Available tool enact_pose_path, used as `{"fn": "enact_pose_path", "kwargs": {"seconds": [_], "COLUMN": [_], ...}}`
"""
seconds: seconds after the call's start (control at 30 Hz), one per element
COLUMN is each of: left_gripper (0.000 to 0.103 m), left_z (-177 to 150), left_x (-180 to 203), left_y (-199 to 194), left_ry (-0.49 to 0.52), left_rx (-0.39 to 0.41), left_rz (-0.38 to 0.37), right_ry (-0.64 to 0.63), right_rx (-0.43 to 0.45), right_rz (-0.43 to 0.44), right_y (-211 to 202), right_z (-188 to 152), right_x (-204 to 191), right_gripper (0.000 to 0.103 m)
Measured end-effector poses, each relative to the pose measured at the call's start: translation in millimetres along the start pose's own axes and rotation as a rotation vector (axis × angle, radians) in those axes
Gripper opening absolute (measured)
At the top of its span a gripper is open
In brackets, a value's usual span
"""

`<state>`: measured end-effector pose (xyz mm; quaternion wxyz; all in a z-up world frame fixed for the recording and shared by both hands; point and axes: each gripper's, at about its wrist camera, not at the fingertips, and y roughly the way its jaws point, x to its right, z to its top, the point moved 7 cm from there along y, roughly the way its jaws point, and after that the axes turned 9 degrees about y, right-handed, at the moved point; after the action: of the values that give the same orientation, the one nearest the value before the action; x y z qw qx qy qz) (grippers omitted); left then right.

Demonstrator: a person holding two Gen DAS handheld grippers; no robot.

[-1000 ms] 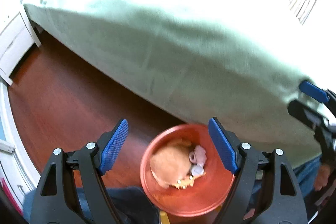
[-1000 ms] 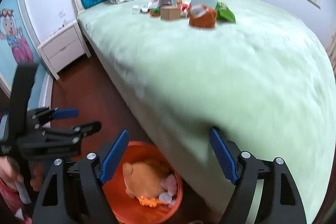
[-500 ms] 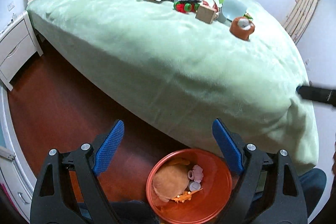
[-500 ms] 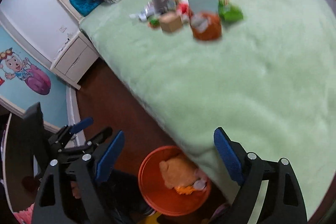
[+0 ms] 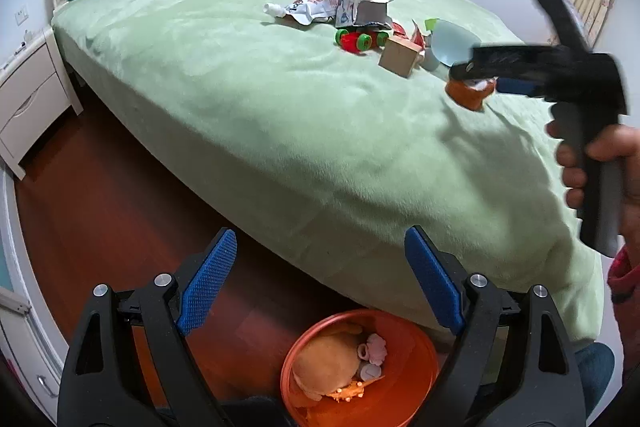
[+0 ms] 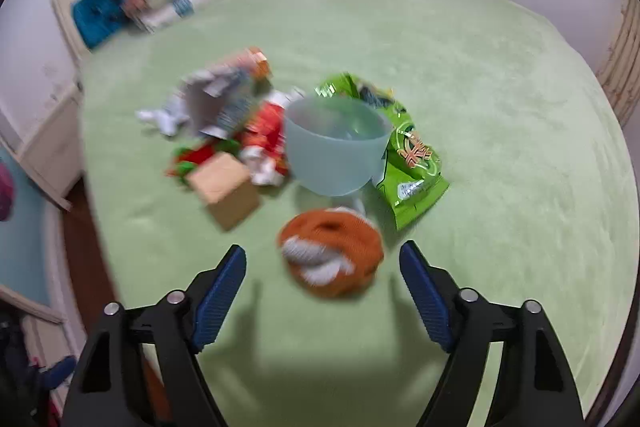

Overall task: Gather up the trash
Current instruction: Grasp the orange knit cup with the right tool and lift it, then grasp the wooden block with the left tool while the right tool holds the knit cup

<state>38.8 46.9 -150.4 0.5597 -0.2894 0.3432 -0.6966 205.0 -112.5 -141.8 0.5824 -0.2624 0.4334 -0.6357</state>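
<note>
1. the trash sits in a loose cluster on the green bed [image 6: 500, 75]: a green snack bag [image 6: 412, 163], a torn silver carton [image 5: 362, 9], red wrappers [image 6: 266, 137] and a white pouch [image 5: 304, 7], mixed with a pale blue bowl [image 6: 336, 143], a small cardboard box [image 6: 226, 189] and an orange-and-white ball [image 6: 332, 259].
2. the right gripper [image 6: 322, 291] hangs over the bed with its jaws spread wide and holding nothing; the ball lies just ahead, between the blue pads, apart from both.
3. the left gripper [image 5: 320, 283] also has its jaws wide apart and empty, low over the wood floor [image 5: 100, 195] beside the bed.
4. only the left view shows the orange bin [image 5: 416, 347] at 6 o'clock, holding a tan plush and small bits, plus the hand [image 5: 600, 167] gripping the right tool at 3 o'clock.
5. only the right view shows the snack bag whole, at 2 o'clock from the ball; that view is motion-blurred.
</note>
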Motion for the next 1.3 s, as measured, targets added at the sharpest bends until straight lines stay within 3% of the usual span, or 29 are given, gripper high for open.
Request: {"fn": "enact_pose_path", "kwargs": {"seconds": [0.03, 0.17, 0.33, 0.5, 0.6, 0.83, 0.9, 1.03, 1.3], "left_gripper": [0.084, 0.084, 0.084, 0.084, 0.084, 0.083, 0.076, 0.044, 0.043], "left_z": [3.2, 16.4, 44.6, 85.3, 109.1, 147.1, 154.4, 162.8, 159.6], "left_x": [-0.5, 1.0, 9.4, 29.0, 39.7, 54.6, 59.3, 63.0, 58.3], "left_y": [1.6, 6.7, 19.3, 47.3, 64.9, 104.5, 116.5, 132.5, 118.5], "left_ry": [-0.002, 0.003, 0.032, 0.080, 0.127, 0.129, 0.140, 0.129, 0.099], "left_rx": [0.001, 0.007, 0.033, 0.069, 0.090, 0.059, 0.034, -0.025, -0.030], "left_rz": [0.000, 0.003, 0.009, -0.077, -0.078, -0.066, -0.056, -0.034, -0.043], "right_ry": [0.008, 0.027, -0.001, -0.013, -0.022, 0.023, 0.031, 0.043, 0.083], "right_rx": [-0.022, -0.002, 0.044, 0.114, 0.137, 0.127, 0.125, 0.124, 0.146], "right_rz": [-0.006, 0.018, 0.067, 0.129, 0.153, 0.235, 0.247, 0.262, 0.256], "right_y": [9.1, 0.8, -39.8, -99.9, -126.2, -148.1, -149.4, -151.3, -157.8], "right_z": [-0.4, -3.1, -17.4, -42.8, -63.0, -108.5, -117.2, -131.0, -138.6], "right_x": [1.3, 7.3, 17.8, 32.0, 42.6, 58.8, 59.8, 65.3, 79.9], "right_gripper": [0.047, 0.031, 0.030, 0.030, 0.030, 0.031, 0.031, 0.031, 0.031]}}
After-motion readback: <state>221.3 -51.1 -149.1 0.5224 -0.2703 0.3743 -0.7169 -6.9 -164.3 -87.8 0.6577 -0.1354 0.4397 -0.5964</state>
